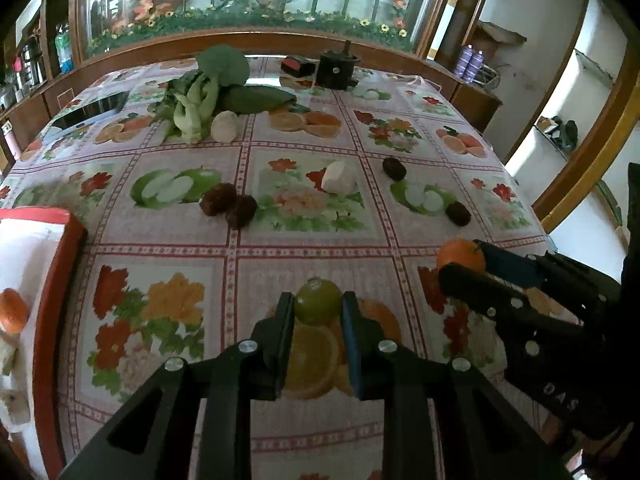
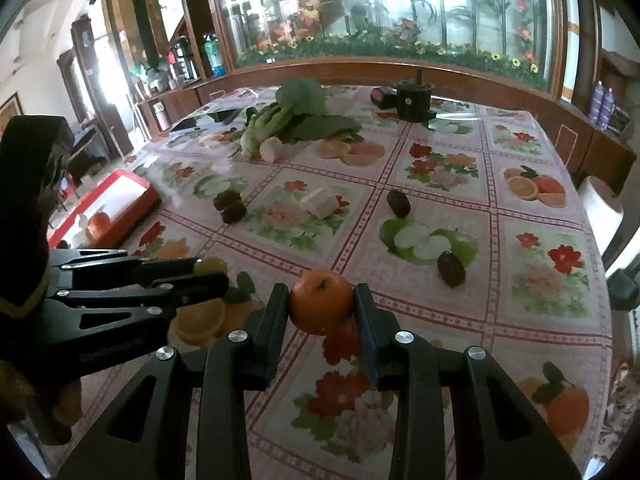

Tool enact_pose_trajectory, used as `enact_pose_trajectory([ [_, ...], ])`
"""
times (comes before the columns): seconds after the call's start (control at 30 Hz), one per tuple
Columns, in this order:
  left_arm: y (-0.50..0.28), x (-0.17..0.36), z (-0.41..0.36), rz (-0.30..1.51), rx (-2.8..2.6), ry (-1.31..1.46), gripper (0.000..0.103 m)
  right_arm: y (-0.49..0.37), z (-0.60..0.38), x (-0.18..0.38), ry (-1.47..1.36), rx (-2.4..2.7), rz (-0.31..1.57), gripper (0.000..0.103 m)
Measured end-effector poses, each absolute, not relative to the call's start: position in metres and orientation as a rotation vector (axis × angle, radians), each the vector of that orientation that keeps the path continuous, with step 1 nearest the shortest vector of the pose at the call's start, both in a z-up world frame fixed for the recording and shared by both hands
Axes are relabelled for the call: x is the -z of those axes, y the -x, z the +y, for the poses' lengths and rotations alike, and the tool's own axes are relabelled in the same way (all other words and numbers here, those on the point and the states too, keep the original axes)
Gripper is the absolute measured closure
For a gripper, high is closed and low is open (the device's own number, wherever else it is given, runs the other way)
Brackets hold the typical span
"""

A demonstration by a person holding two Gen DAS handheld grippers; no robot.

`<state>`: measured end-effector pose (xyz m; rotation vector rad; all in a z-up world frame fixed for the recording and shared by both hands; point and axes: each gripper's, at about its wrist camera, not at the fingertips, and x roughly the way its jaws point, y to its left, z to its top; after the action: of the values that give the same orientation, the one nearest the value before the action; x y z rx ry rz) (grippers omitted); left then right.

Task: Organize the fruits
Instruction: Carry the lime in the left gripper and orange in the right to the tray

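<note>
A fruit-print tablecloth (image 1: 320, 248) covers the table, with a red-rimmed tray (image 1: 60, 264) at its left edge holding one orange (image 1: 12, 310). Leafy greens (image 1: 216, 88) lie far beyond the tray; dark fruits (image 1: 228, 204) and a white chunk (image 1: 339, 178) sit between. Nearer, the left gripper (image 1: 318, 310) pinches a green citrus (image 1: 318, 306) — the right gripper (image 2: 322, 308) clamps an orange fruit (image 2: 322, 306), both right of the tray.
</note>
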<state>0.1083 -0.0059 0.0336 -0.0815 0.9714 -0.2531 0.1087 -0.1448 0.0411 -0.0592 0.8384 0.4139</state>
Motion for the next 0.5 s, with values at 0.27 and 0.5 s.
enact_pose_trajectory([
  [0.27, -0.086, -0.04, 0.021, 0.961, 0.242, 0.126, 0.077, -0.093, -0.129, -0.037, 0.062, -0.397, 0.882, 0.07],
  [0.5, -0.071, -0.048, 0.059, 0.951, 0.201, 0.148, 0.077, -0.087, -0.091, -0.036, 0.049, -0.426, 0.906, 0.07],
])
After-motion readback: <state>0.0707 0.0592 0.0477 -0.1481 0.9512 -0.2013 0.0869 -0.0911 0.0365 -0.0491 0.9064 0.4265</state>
